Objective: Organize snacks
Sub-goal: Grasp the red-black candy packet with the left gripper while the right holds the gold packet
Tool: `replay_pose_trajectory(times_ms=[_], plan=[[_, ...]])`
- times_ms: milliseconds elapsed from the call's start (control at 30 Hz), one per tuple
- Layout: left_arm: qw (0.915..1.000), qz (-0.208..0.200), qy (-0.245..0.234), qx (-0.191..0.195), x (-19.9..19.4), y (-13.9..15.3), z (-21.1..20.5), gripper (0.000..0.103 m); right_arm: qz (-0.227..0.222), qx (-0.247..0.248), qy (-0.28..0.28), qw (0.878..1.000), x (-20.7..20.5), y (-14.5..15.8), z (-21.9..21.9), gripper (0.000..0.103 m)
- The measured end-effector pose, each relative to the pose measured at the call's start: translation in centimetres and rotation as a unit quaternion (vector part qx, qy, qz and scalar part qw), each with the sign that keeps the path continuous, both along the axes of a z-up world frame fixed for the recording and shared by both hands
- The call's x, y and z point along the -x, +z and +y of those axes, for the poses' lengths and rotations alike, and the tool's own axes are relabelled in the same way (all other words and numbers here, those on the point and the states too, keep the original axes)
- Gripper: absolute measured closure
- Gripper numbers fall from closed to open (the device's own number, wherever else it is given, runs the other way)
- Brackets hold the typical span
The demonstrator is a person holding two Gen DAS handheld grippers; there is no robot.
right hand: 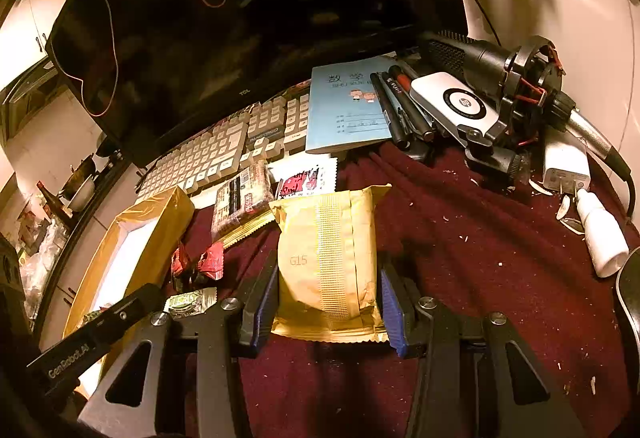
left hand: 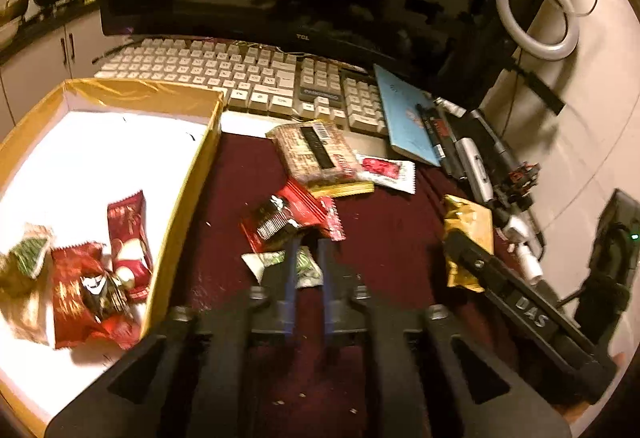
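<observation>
The right gripper (right hand: pixel 328 298) brackets the gold pack (right hand: pixel 326 258), jaws spread along both its sides, seemingly ready to clamp; the box (right hand: pixel 160 222) lies at ten o'clock. The left gripper (left hand: pixel 307 252) is nearly closed around the red wrapper's (left hand: pixel 290 218) edge

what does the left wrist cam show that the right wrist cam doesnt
Only the left wrist view: the snacks already lying inside the gold box and a white ring light. Only the right wrist view: a white charger and the gold packet's seam side between the right gripper's fingers. Both show the keyboard, blue notebook and red packet.
</observation>
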State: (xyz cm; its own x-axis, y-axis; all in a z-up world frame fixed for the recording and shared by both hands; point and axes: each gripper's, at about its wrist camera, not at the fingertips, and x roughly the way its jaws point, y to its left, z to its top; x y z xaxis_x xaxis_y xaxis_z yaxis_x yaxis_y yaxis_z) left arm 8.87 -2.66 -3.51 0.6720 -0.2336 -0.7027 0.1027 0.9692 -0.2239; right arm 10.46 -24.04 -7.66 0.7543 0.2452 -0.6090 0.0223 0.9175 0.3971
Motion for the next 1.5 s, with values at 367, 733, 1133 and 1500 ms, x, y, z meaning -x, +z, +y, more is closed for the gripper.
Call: replay_pose_trajectory(times_ms=[367, 733, 1133, 1500], plan=[[0.9987, 0.018, -0.003, -0.048, -3.0, -1.4, -1.7, 0.041, 0.001, -0.010, 0.005, 1.000, -0.1, -0.1, -0.2, 0.057], [0.9969, 0.033, 0.005, -0.071, -4.9, -2.3, -2.1, 0.041, 0.004, -0.015, 0.009, 1.000, -0.2, -0.1, -0.3, 0.056], [0.9963, 0.048, 0.002, -0.071, -5.8, -3.4, -2.6, 0.041, 0.002, -0.013, 0.009, 1.000, -0.2, -0.1, -0.3, 0.056], [0.9967, 0.045, 0.005, -0.068, -6.1, -3.5, -2.5, 0.040, 0.000, -0.012, 0.008, 1.000, -0.2, -0.1, -0.2, 0.056]])
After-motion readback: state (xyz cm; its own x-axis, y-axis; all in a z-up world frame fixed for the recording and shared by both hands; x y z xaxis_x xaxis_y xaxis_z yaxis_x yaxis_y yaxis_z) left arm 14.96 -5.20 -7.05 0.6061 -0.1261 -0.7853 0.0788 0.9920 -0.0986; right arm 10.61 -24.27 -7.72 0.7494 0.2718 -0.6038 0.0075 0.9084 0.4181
